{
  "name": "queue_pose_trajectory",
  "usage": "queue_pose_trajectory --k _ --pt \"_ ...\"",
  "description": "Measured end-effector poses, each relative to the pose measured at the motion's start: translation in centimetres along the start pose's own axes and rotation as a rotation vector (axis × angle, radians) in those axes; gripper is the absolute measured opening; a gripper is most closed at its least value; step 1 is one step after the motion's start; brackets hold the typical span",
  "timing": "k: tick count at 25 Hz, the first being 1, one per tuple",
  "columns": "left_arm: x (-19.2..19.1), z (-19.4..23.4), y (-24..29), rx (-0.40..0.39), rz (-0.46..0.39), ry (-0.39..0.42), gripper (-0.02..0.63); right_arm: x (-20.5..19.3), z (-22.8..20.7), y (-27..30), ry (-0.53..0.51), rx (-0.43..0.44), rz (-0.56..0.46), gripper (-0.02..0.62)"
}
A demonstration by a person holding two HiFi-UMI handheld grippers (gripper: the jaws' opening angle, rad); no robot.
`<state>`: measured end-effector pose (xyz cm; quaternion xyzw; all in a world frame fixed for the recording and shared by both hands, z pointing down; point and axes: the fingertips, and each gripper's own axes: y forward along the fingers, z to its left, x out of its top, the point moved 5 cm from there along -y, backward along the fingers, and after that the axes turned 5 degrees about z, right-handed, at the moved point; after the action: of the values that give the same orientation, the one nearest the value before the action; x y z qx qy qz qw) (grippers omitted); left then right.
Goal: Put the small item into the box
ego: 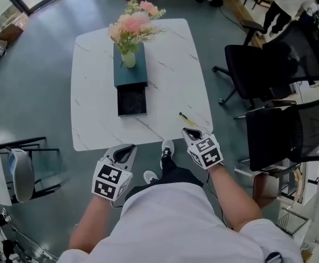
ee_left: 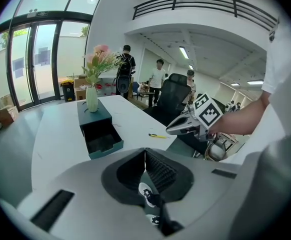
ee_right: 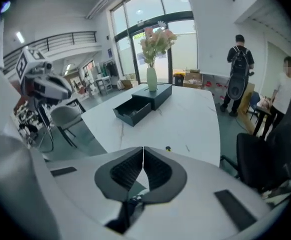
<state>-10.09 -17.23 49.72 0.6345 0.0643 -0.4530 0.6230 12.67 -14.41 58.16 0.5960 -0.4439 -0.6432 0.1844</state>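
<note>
Now, your left gripper (ego: 127, 149) and right gripper (ego: 191, 131) at the near edge of the table (ego: 94, 108), jaws together on nothing, small yellow item (ego: 187, 119) lying just beyond your right gripper, open drawer (ego: 132, 101) of the dark box (ego: 131, 73) farther left, flower vase (ego: 129, 58) atop the box beyond.

The white marbled counter (ego: 170, 64) carries a dark box (ego: 132, 76) with its drawer (ego: 132, 102) open, and a small yellow item (ego: 187, 119) near the front-right edge.

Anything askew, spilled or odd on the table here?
Nothing damaged or spilled. The box has its drawer pulled open, and a yellow item lies loose near the edge of the table. The vase stands upright on the box.
</note>
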Motion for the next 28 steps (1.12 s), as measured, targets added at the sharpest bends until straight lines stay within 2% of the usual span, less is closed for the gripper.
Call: queue_pose_trajectory --k 3,6,9,11,17,22,28 --pt "1.4 0.6 1.7 -0.010 0.013 -0.001 0.017 -0.1 -1.4 1.7 -0.166 -0.054 0.079 0.017" --pt "2.6 1.3 3.1 -0.013 0.030 0.001 0.015 -0.6 -2.7 3.4 -0.250 -0.081 0.151 0.018" --pt "3.9 2.1 4.2 -0.007 0.039 -0.005 0.017 -1.0 -4.1 5.1 -0.264 -0.077 0.206 0.026" --pt "4.6 2.6 4.7 0.001 0.047 -0.009 0.017 -1.3 -4.8 6.0 -0.279 -0.067 0.243 0.120" --pt "6.0 4.0 5.6 0.037 0.062 -0.031 0.017 -1.5 -5.9 8.0 -0.309 -0.002 0.317 0.120" --pt "6.6 5.2 6.0 0.073 0.052 -0.058 0.017 -1.3 -6.4 8.9 -0.310 0.062 0.341 0.081" --pt "6.7 6.2 5.9 0.078 0.044 -0.079 0.017 -1.0 -6.7 9.2 -0.299 0.087 0.367 0.075"
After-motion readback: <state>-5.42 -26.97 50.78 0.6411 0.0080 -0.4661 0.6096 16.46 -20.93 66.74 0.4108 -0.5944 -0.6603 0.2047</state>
